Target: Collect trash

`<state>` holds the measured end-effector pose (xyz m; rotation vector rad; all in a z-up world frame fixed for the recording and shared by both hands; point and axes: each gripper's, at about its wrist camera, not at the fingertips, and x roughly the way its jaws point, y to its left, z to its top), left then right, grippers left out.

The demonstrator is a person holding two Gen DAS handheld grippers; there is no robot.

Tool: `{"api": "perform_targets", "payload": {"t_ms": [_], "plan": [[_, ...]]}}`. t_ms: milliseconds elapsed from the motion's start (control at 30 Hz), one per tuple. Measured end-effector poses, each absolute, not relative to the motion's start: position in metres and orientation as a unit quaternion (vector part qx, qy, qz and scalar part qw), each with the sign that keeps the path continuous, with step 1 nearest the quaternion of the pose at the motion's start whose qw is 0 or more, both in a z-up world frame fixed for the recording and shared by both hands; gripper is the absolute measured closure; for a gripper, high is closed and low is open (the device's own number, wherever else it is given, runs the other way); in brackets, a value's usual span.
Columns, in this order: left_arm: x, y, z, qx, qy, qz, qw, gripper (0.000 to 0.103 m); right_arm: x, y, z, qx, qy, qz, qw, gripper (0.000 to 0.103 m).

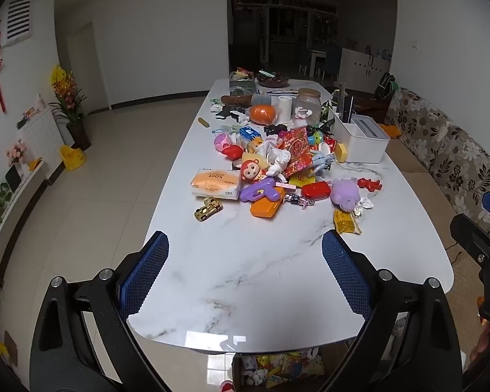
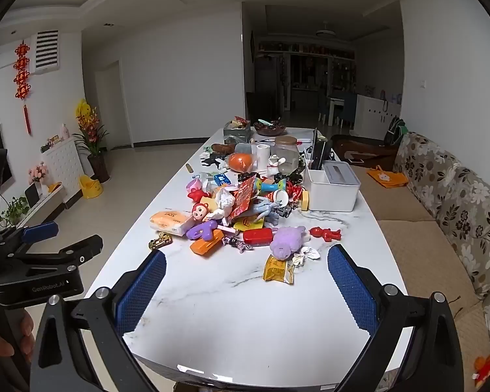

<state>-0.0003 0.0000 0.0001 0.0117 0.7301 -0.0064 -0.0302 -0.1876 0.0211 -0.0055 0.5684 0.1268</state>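
Hovering over the near end of the marble tabletop (image 1: pixel 245 277), the left claw (image 1: pixel 245 261) has its blue-padded fingers spread wide with nothing between them, and the right claw (image 2: pixel 246 281) is spread and empty in the same way over that near end.

By the look of things the collecting has not begun: neither claw holds anything, and I see no bag or bin on the tabletop. The trash sits at the near fringe of a big heap of toys in the middle of the tabletop, leaning toward its right edge. Closest to the near edge lies a yellow snack wrapper (image 2: pixel 278 269), flat and torn open. Touching or just beside its far side is a crumpled silver foil scrap (image 2: pixel 305 255), next to a purple plush toy (image 2: pixel 287 238). Deeper in the heap there is a crumpled white plastic bag (image 2: pixel 224 203) leaning against a red printed packet (image 2: pixel 245 197), both half buried among toys.

Likely left to do is all of it: the wrapper and foil first, being nearest the right claw and clear of the toys, then the bag and packet, which will need picking out from the pile.
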Motion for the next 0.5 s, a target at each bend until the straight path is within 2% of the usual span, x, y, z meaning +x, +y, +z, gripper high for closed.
{"api": "perform_targets", "payload": {"t_ms": [500], "plan": [[-0.0099, 0.0036, -0.0075, 0.006, 0.361, -0.003, 0.932, 0.011, -0.0306, -0.1879, 0.0226, -0.003, 0.278, 0.061, 0.959, 0.005]]}}
